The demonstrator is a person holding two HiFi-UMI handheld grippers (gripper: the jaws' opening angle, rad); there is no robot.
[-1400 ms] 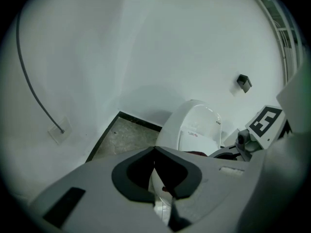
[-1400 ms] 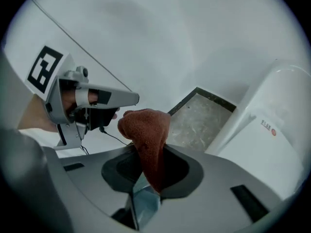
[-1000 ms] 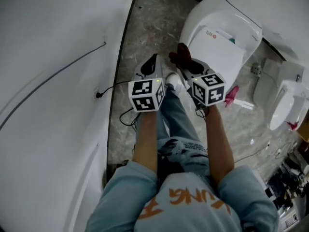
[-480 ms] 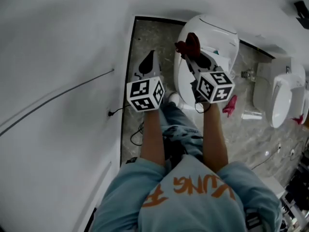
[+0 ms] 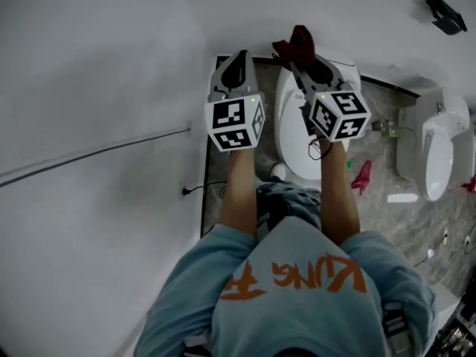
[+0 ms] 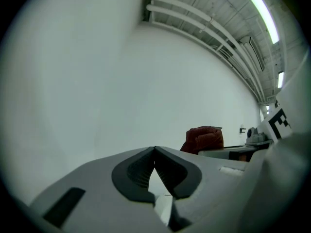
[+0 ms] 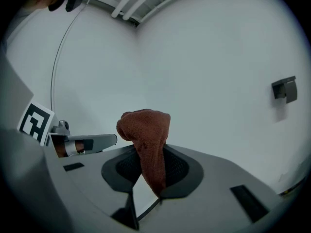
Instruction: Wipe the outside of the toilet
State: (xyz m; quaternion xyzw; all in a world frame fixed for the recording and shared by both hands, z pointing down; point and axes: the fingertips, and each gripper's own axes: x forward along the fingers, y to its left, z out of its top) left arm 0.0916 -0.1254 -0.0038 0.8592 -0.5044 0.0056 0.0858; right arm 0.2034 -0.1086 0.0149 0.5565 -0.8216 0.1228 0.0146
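The white toilet (image 5: 291, 136) stands below my arms against the white wall. My right gripper (image 5: 303, 56) is shut on a dark red cloth (image 5: 298, 42), which is held up over the toilet's far end, in front of the wall. In the right gripper view the cloth (image 7: 148, 140) sticks up out of the pinched jaws of the right gripper (image 7: 151, 154). My left gripper (image 5: 239, 56) is level with it, to the toilet's left, shut and holding nothing. The left gripper (image 6: 154, 150) faces bare wall, with the cloth (image 6: 204, 139) off to its right.
A second white toilet (image 5: 435, 155) stands at the right. A pink object (image 5: 362, 175) lies on the grey stone floor between the two. A black fixture (image 5: 446, 10) is mounted on the wall at the upper right. A thin cable (image 5: 97, 155) runs along the left wall.
Both grippers have moved forward and up, from over the toilet's front to its far end by the wall. The cloth stayed in the right gripper.
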